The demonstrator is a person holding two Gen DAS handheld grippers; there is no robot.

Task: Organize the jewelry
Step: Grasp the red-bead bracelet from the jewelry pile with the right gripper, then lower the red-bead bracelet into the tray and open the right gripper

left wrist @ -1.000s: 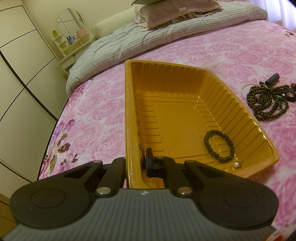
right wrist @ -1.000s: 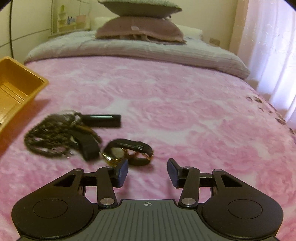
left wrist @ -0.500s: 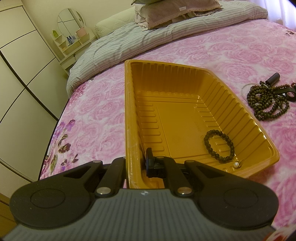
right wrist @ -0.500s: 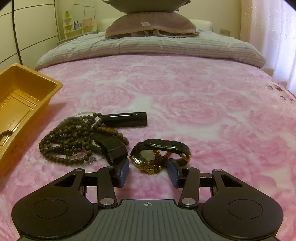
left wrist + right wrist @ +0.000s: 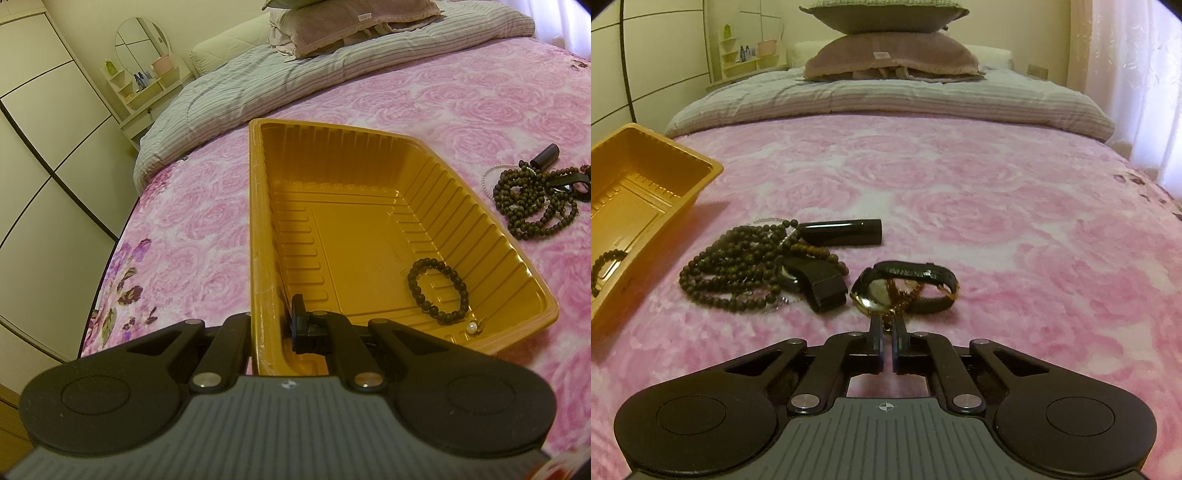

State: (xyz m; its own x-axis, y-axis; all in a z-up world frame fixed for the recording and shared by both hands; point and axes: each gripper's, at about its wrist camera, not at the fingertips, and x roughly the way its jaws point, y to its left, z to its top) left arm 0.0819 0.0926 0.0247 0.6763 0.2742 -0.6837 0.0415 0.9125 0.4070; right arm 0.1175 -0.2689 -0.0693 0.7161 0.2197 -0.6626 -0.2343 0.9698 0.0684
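Observation:
A gold plastic tray (image 5: 369,147) lies on the pink bed. In it are a dark bead bracelet (image 5: 437,291) and a small pearl piece (image 5: 471,327). My left gripper (image 5: 271,325) is shut on the tray's near left wall, one finger inside and one outside. In the right wrist view, a gold-cased watch with a black strap (image 5: 916,273) lies with a thin gold-brown chain (image 5: 899,299) draped over it. My right gripper (image 5: 886,325) is closing its jaws tight on that chain's near end, pads almost touching. A heap of dark bead strands (image 5: 738,266) lies left of the watch.
A black tube (image 5: 842,232) and a black strap piece (image 5: 820,284) lie against the bead heap (image 5: 532,206). The tray's corner (image 5: 665,162) sits left of them. Folded striped quilt and pillows (image 5: 886,62) fill the head of the bed. Wardrobe doors (image 5: 44,177) stand beyond the bed's left edge.
The right gripper moved forward to the watch, then its jaws went from half open to pinched together on the gold-brown chain. The left gripper and the tray have not moved.

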